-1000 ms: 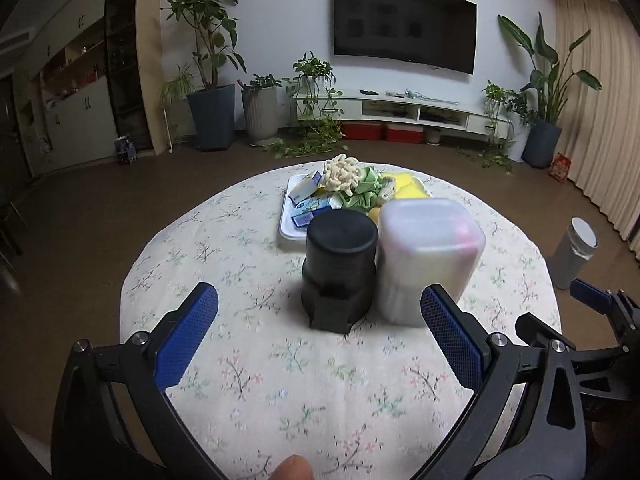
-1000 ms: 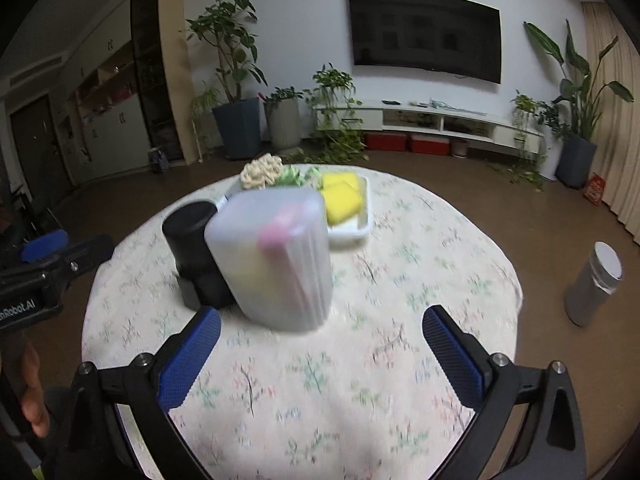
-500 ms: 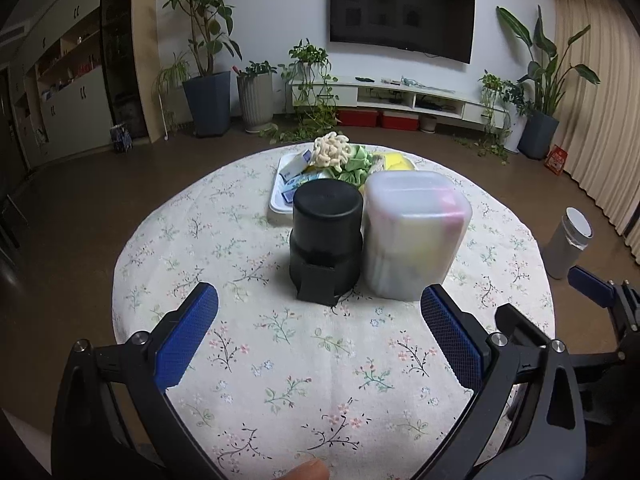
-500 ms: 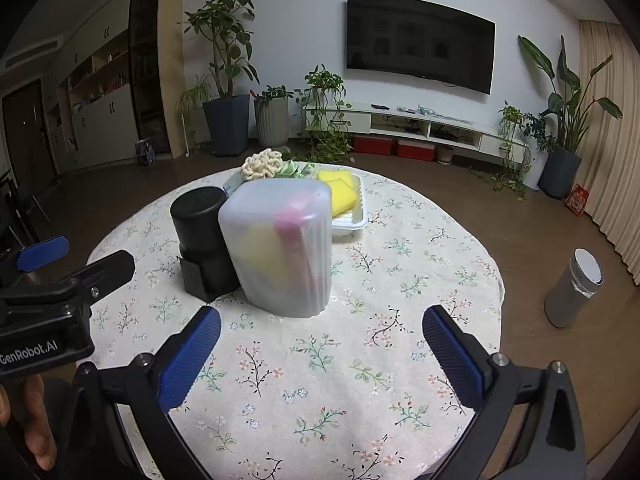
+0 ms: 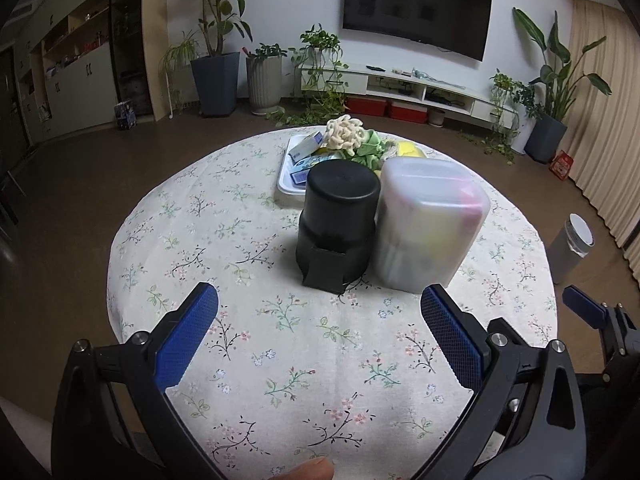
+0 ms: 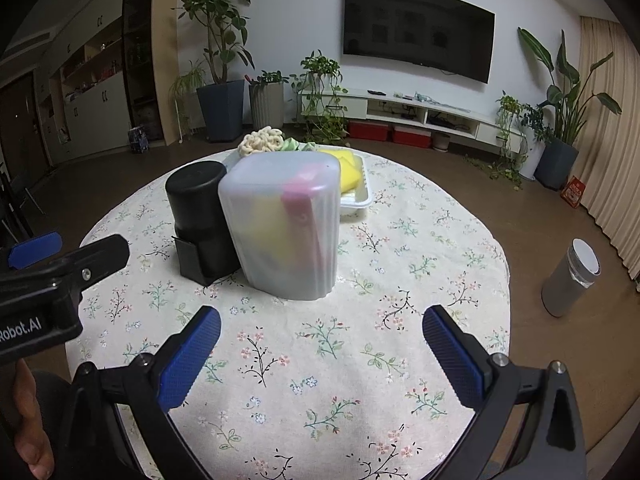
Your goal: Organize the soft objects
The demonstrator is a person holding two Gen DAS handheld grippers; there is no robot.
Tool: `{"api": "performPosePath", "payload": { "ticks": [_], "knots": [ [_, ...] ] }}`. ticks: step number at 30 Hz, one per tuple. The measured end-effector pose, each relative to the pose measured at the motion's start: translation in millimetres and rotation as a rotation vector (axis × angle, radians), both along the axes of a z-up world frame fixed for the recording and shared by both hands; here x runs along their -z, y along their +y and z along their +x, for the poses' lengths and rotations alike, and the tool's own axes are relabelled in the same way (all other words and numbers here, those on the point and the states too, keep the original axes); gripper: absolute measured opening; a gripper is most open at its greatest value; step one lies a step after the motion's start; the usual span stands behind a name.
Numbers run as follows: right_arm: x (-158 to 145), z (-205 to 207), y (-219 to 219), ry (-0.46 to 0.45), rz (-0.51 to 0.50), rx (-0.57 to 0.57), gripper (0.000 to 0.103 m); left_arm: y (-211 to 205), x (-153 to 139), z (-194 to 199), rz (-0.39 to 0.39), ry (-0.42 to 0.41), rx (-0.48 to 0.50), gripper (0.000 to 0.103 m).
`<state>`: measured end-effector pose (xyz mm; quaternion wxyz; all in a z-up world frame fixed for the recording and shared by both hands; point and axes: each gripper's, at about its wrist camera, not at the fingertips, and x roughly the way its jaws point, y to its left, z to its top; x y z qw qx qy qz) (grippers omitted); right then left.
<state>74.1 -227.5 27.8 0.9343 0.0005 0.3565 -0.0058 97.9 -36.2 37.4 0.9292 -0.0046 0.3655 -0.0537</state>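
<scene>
Through the left wrist camera we see the left gripper (image 5: 319,326) spread wide and empty above a round table (image 5: 224,344) draped in a floral-print cloth. Its blue pads are cross-hatched rubber on black arms. Ahead, well clear of the fingertips, a matte black cylindrical container (image 5: 339,222) stands on a squared base, touching a frosted plastic bin (image 5: 430,224) with rounded corners; blurred yellow and pink shapes show through its wall. Behind them a white tray (image 5: 289,172) is half hidden, carrying a cream knitted piece (image 5: 343,134), green fabric (image 5: 370,146) and small blue-and-white packets (image 5: 306,148). The right gripper (image 5: 588,312) is cut off at the edge.

From the right wrist camera, our right gripper (image 6: 320,338) is likewise fully parted, holding nothing. The ribbed translucent bin (image 6: 286,224) sits just ahead, between its fingers' lines, with yellow sponges (image 6: 350,170) in the tray (image 6: 362,198) behind. The left gripper (image 6: 52,276) juts in, its jaws out of frame.
</scene>
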Motion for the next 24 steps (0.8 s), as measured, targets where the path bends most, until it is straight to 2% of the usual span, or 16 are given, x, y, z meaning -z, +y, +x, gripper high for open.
{"api": "performPosePath", "payload": {
  "ticks": [7,12,17,24],
  "knots": [
    [0.9,2.9,-1.4,0.017,0.013,0.020,0.103,-3.2,1.1,-2.6,0.017,-0.014,0.002,0.103],
    [0.0,3.8,-0.1,0.014,0.018,0.025,0.103,-5.8,3.3,-1.7,0.001,-0.002,0.017,0.103],
    [1.5,4.7,-0.4,0.018,0.013,0.041,0.103,-8.5,5.5,-0.3,0.046,0.003,-0.010,0.103],
    [-0.6,5.0,0.0,0.014,0.001,0.048,0.103,-7.1,6.8,-0.6,0.057,-0.005,-0.019,0.103]
  ]
}}
